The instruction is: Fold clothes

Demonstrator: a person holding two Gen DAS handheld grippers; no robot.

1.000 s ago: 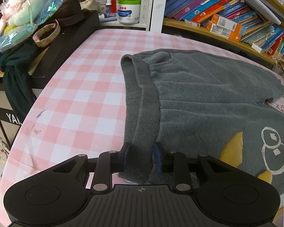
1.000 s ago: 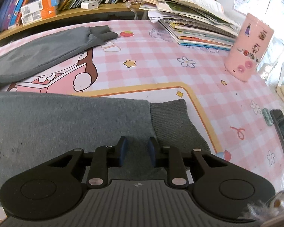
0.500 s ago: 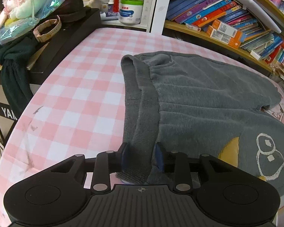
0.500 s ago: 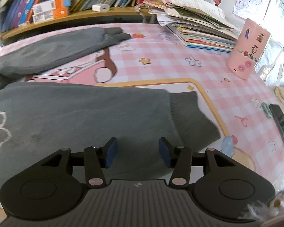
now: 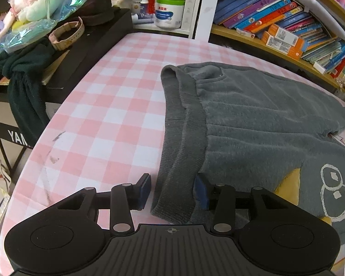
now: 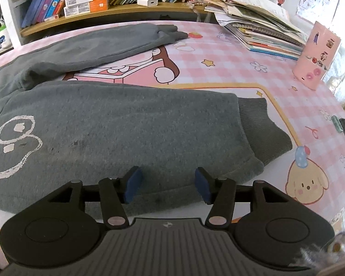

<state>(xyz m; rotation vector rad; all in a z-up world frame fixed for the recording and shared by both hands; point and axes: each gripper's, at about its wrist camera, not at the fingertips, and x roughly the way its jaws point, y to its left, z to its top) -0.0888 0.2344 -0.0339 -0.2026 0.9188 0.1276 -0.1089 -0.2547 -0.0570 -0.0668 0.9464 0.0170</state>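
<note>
Left wrist view: the left gripper [image 5: 171,192] has its jaws spread wide, holding nothing. The ribbed waistband [image 5: 179,151] of the gray pants [image 5: 264,124] lies flat on the pink checked tablecloth [image 5: 108,119], w/ its near corner right between the two blue pads [image 5: 143,192]. The rest of the pants spreads ahead & to the right of the jaws. A white drawing [image 5: 335,197] is on the pants, right of the jaws.

Right wrist view: the right gripper [image 6: 168,185] is wide open too, nothing in it. The near pant leg [image 6: 126,126] lies flat under & ahead of the jaws. Its ribbed cuff [image 6: 262,128] is ahead, to the right. The other leg [image 6: 92,46] lies farther ahead. A pink cup [image 6: 316,56] stands far right.
</note>
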